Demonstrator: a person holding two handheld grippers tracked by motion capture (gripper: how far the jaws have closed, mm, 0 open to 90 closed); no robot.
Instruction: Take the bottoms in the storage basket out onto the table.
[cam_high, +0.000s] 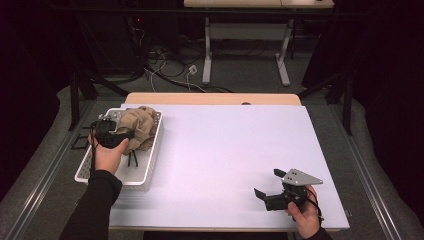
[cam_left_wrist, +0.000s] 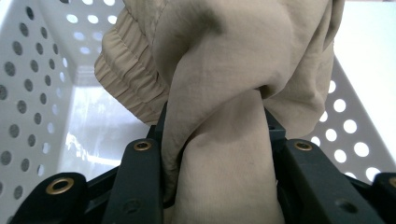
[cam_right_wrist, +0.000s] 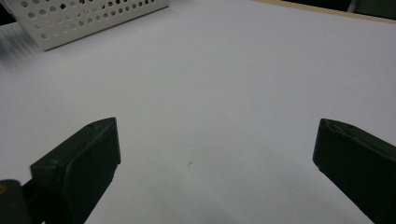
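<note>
One beige garment (cam_high: 139, 128), one white basket (cam_high: 150, 162), two grippers, one white board (cam_high: 225, 150) laid over a wooden tabletop (cam_high: 210, 98) whose edge shows at the far side. The garment is thin, soft woven cloth, bunched into a loose lump w/ deep folds; the left gripper view shows a gathered, ribbed elastic band (cam_left_wrist: 126, 79) on one edge. It sits in the far half of the basket, heaped above the rim, and a fold of it is drawn toward the left gripper (cam_high: 116, 137). The basket is a rectangular plastic tray w/ rows of round holes through its walls, standing at the board's left edge. Left gripper: jaws clamped on that fold, cloth pinched tight btwn the two black jaws and spilling up over them in the left gripper view. The left hand (cam_high: 107, 155) reaches in over the near part of the basket, dark sleeve on the forearm, gripper pointing across toward the lump. Right gripper (cam_high: 270, 186): jaws wide apart, nothing btwn them, held low just over the bare board near its front-right corner, well apart from the basket; grey three-cornered plate on top. The right hand (cam_high: 302, 210) grips it from behind, jaws aimed left toward the basket, whose corner (cam_right_wrist: 70, 23) shows far off in the right gripper view.
</note>
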